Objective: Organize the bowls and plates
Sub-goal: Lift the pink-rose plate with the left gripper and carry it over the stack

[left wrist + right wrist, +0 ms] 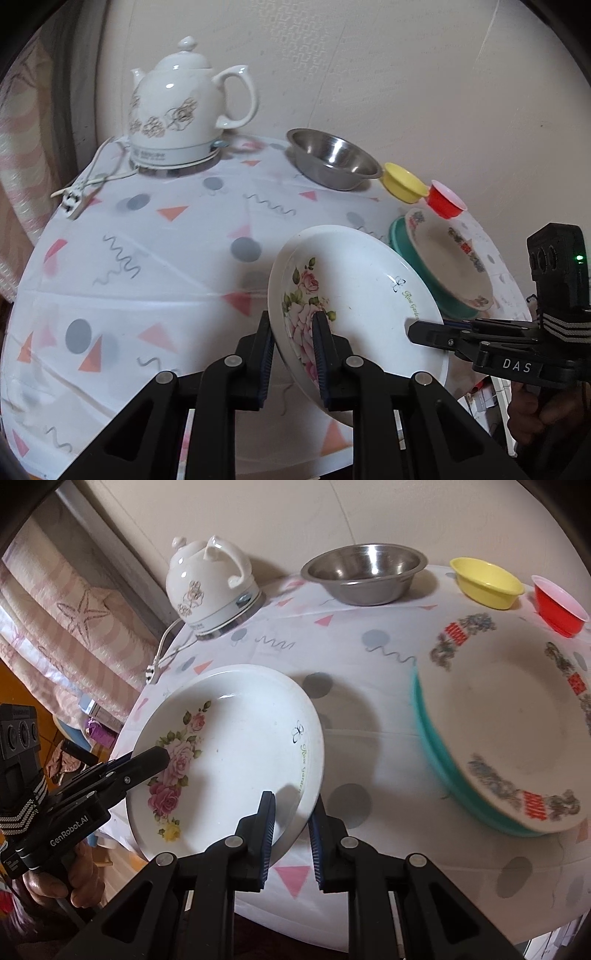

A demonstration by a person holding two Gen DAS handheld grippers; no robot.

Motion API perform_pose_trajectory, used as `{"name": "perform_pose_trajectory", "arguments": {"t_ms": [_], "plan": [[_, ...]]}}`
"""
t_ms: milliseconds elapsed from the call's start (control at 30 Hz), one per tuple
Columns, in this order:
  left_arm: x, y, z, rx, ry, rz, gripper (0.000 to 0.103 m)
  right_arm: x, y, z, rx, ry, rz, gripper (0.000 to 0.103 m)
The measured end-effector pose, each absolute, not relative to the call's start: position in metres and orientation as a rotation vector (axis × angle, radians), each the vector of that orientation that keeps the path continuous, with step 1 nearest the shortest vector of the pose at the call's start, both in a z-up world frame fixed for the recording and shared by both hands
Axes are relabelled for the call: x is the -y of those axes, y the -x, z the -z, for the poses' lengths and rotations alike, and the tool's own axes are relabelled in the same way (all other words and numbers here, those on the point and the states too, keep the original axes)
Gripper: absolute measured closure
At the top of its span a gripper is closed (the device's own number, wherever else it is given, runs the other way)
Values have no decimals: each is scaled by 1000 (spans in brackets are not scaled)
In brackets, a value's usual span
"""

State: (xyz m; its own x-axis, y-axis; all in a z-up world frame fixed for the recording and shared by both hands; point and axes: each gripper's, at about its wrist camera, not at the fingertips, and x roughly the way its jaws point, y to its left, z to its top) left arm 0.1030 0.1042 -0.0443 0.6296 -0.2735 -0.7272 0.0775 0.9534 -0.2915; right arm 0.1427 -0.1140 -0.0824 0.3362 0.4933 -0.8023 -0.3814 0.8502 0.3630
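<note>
Gripping opposite rims, both grippers hold the rose plate (354, 295) tilted above the tabletop (147, 258): left fingers (325, 354) and right fingers (267, 834) are each narrowed onto its edge. Right of it, another plate (509, 716) sits stacked on a teal one (436, 753).

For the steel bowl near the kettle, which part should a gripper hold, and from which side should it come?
Grip the steel bowl by its thin flared rim, one finger inside and one outside, coming from above at the near edge. It stands upright and open, and its wide round body would likely not fit between the fingers.
</note>
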Motion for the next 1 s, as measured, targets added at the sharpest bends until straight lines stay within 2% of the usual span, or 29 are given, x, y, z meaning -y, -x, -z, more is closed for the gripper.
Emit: {"name": "perform_pose_trajectory", "arguments": {"t_ms": [1000], "plan": [[19,-159,11,-832,148,374,84,238,-153,54,-996,-252,-403,85]]}}
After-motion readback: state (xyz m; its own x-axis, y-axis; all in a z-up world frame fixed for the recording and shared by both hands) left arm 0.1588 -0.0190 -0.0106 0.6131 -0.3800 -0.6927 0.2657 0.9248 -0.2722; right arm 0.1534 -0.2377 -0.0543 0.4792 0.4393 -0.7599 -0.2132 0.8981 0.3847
